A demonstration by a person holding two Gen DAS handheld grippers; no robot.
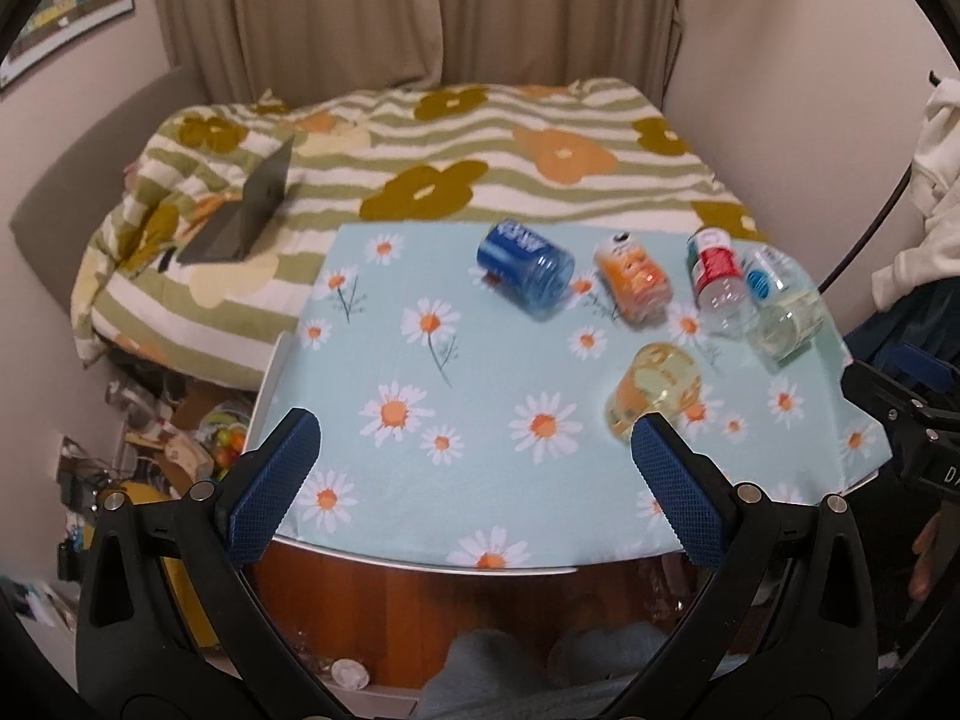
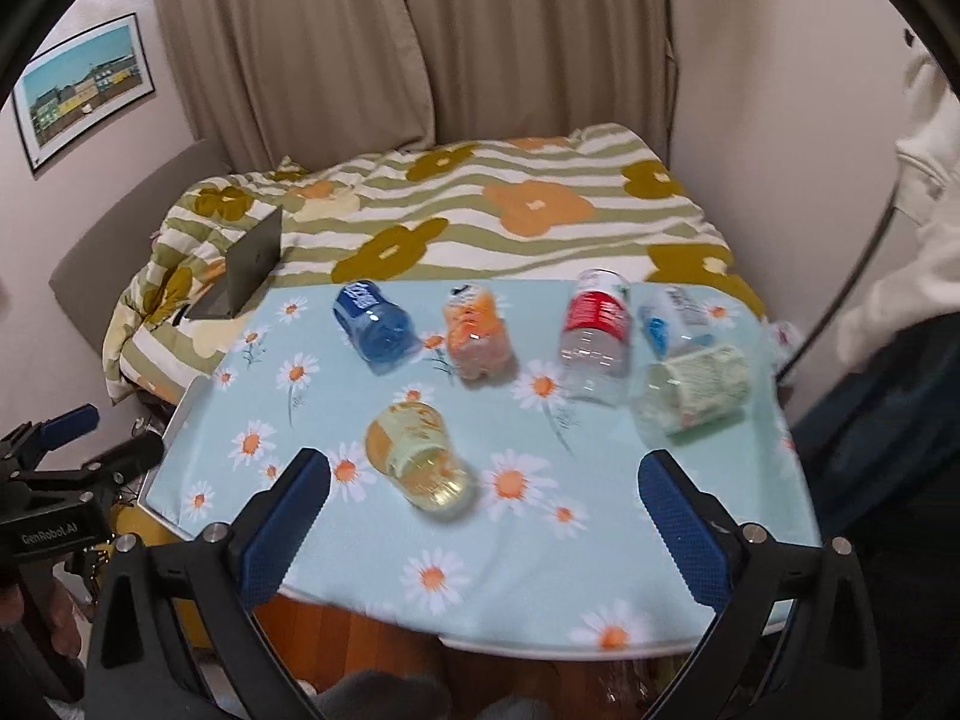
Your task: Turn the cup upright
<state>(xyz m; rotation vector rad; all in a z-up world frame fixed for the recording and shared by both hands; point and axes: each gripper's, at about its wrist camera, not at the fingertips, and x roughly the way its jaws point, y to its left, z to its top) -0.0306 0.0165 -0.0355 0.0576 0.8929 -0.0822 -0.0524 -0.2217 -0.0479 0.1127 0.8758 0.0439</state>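
Yellow cup (image 2: 420, 459): on its side, near table's (image 2: 690, 546) front edge.
Left gripper (image 1: 474, 474): spread, empty.
Right gripper (image 2: 483, 507): spread, empty, above front edge.

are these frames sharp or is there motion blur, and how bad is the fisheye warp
Left wrist view: the yellow clear plastic cup and blue cup lying on the daisy tablecloth are smeared; the open left gripper stays crisp. Right wrist view: similar smear on the yellow cup; table edge bows, corners vignette black.
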